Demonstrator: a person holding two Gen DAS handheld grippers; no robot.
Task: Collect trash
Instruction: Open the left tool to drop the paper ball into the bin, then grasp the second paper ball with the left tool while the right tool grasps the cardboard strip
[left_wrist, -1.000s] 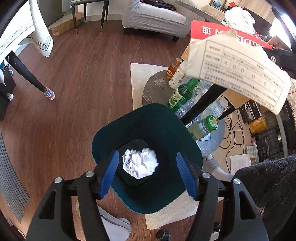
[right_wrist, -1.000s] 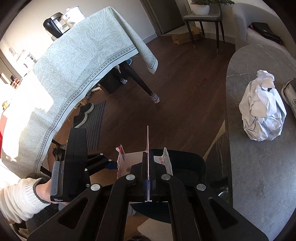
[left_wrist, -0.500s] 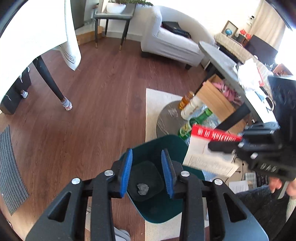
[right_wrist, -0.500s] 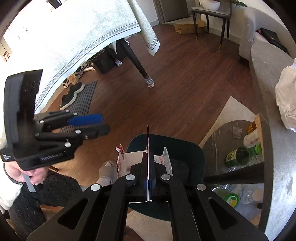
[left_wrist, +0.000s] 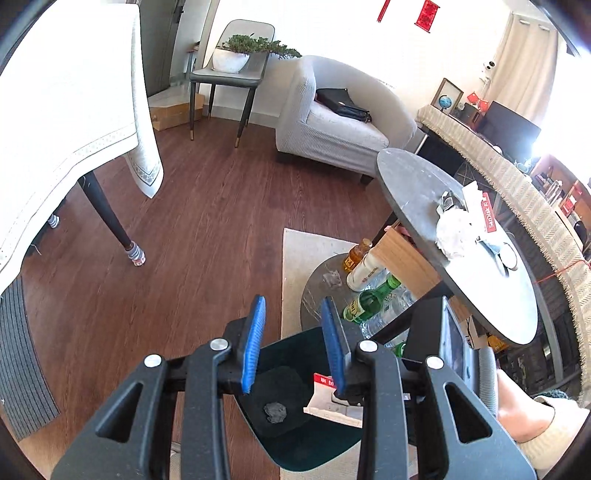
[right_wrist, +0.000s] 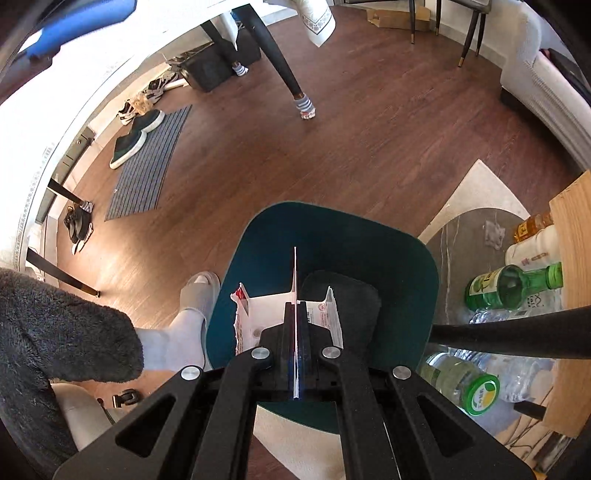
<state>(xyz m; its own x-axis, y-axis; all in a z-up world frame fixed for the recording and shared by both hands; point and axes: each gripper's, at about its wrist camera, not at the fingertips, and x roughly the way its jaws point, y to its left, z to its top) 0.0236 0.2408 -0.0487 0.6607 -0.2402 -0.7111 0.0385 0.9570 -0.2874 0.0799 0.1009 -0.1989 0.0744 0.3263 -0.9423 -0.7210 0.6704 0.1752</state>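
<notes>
My right gripper (right_wrist: 295, 325) is clamped tight on the torn carton (right_wrist: 291, 314), edge-on over the green bin (right_wrist: 332, 229). I should get it well inside the rim before letting go, so it drops flat beside the grey wad (left_wrist: 275, 412). My left gripper (left_wrist: 293, 339) is narrowly parted, holding nothing. A crumpled paper (left_wrist: 452, 234) waits on the table (left_wrist: 413, 177).
</notes>
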